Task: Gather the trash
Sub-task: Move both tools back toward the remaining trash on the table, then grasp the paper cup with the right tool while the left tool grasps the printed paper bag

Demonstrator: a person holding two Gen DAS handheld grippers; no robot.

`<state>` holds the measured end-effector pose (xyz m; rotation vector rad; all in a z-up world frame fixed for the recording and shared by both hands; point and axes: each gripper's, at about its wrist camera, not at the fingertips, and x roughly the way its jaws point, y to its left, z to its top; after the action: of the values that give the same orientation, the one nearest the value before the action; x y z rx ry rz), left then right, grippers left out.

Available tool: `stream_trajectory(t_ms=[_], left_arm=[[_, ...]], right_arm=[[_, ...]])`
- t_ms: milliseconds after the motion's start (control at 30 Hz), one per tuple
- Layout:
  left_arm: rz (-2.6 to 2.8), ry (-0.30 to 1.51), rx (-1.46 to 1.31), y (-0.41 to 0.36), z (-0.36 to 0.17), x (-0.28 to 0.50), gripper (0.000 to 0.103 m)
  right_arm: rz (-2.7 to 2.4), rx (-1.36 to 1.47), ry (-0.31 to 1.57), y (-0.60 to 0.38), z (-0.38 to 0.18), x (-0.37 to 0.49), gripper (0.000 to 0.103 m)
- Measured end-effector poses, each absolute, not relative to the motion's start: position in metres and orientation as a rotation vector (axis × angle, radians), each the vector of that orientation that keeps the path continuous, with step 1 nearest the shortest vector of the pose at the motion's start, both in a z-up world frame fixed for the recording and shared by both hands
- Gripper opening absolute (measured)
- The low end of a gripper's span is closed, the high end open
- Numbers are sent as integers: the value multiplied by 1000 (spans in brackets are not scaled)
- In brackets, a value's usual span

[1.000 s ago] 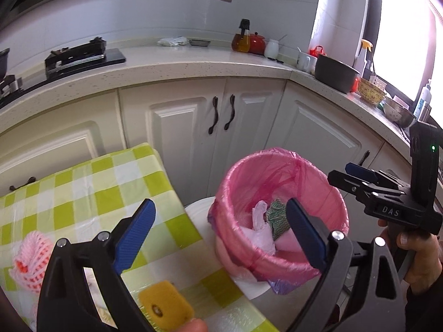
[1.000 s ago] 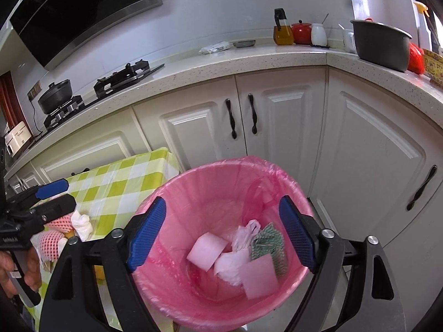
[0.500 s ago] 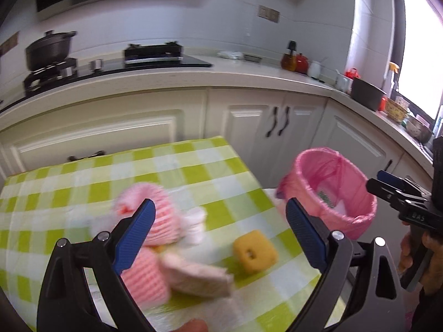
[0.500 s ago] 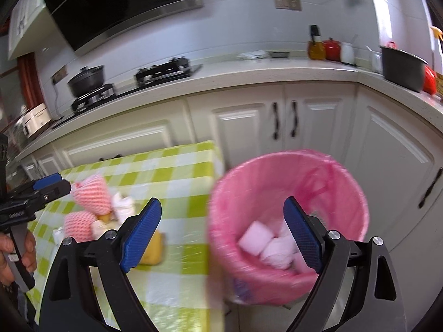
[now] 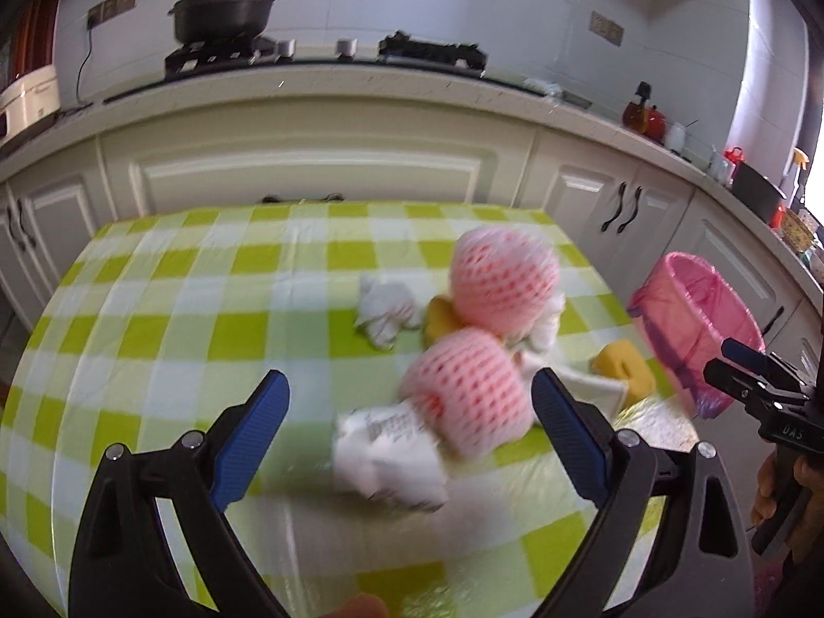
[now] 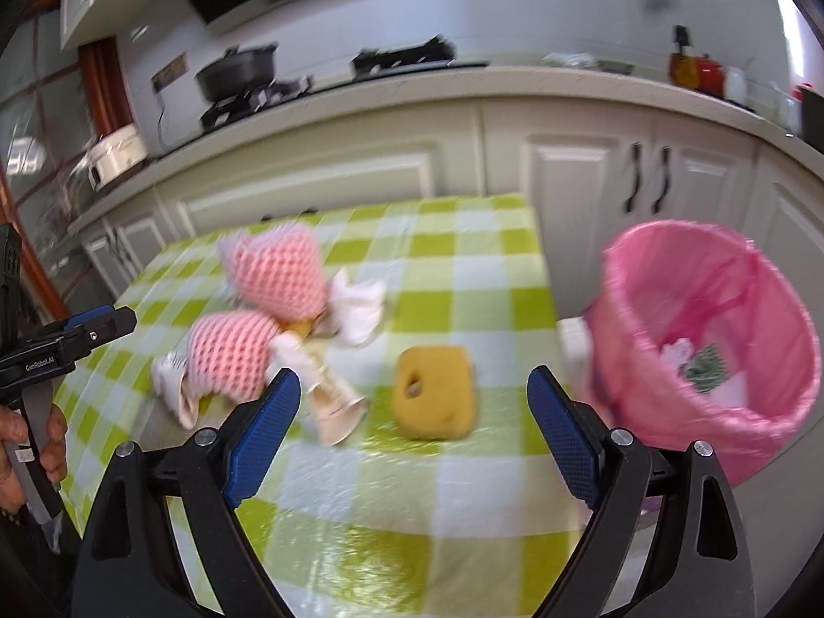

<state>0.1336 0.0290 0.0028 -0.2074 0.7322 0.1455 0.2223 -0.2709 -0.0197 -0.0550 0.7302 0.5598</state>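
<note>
Between left fingers (image 5: 247, 432): pink net (image 5: 466, 399)

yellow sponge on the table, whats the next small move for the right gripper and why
Probably ease the right gripper forward and down onto the yellow sponge. It is open and empty, and the sponge lies alone on the checked tablecloth roughly between its fingers, the piece nearest the pink bin. The left gripper faces the foam nets.

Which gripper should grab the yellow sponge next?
Right. The right gripper is open and the yellow sponge lies between its fingers, with the pink bin beside it. The left gripper faces the foam nets instead.
</note>
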Motion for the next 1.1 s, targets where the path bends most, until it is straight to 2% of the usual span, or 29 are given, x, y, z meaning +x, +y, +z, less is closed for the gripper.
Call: stream_trajectory(t_ms=[433,667,767,867,967,1033,1100], left_arm=[[164,889,-225,32,-50,142,87],[177,932,-225,32,-62,152,87],[189,947,-224,33,-66,156,84],[194,958,-226,34,-69,158,65],[198,959,-216,35,-68,157,64],[200,955,-215,37,-67,155,64],[207,950,-223,39,-65,154,64]], right_arm=[[677,-175,808,-205,-50,226,85],[716,-223,844,-187,-63,234,73],[727,-229,866,-181,-68,239,66],[734,-240,883,-176,-73,241,57],[751,-245,901,-172,-76,243,42],[754,-251,904,-170,-77,243,27],[761,-244,904,-170,-77,242,21]])
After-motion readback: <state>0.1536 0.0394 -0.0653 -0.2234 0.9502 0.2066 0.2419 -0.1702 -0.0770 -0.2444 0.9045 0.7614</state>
